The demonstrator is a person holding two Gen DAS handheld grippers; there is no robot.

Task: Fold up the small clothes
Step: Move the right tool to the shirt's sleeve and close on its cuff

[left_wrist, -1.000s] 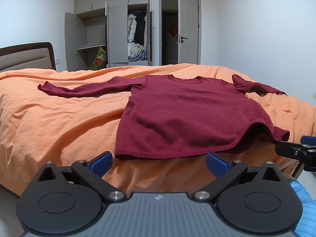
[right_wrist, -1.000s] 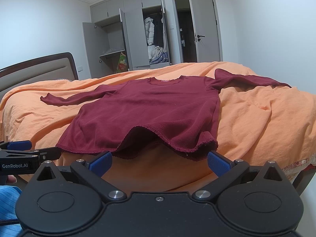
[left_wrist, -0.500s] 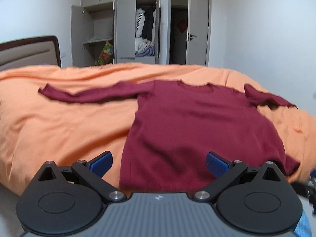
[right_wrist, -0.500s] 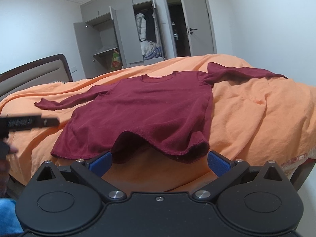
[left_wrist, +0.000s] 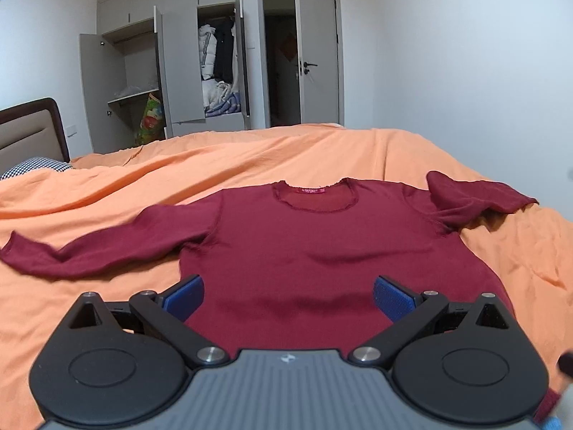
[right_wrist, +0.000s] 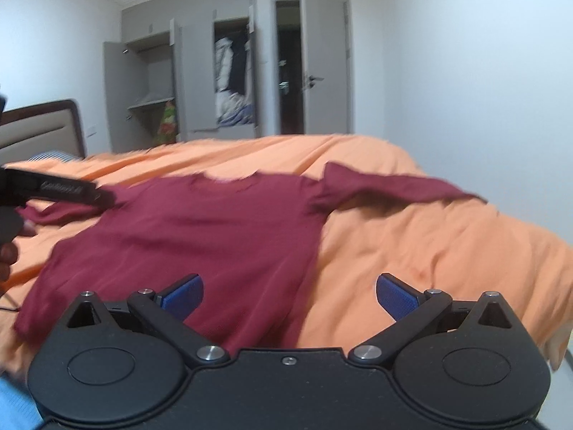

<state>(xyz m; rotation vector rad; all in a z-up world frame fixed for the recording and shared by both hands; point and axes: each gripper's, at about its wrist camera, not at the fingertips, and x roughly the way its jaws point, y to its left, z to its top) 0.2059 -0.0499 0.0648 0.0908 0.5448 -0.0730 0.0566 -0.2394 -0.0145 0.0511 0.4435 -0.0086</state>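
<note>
Left wrist view: the left gripper (left_wrist: 288, 292), jaws spread wide and holding nothing, hangs over the near half of a maroon long-sleeved top (left_wrist: 322, 251) laid flat, neckline far, on an orange-covered bed (left_wrist: 107, 193); one sleeve (left_wrist: 89, 251) stretches left, the other (left_wrist: 472, 200) lies bent at far right. Right wrist view, blurred: the right gripper (right_wrist: 290, 292), also wide and empty, sits above the top's right edge and bare bedding. No fold appears made; this looks like the approach to a first grasp, which calls for closing on a sleeve or side edge and carrying it across the body.
</note>
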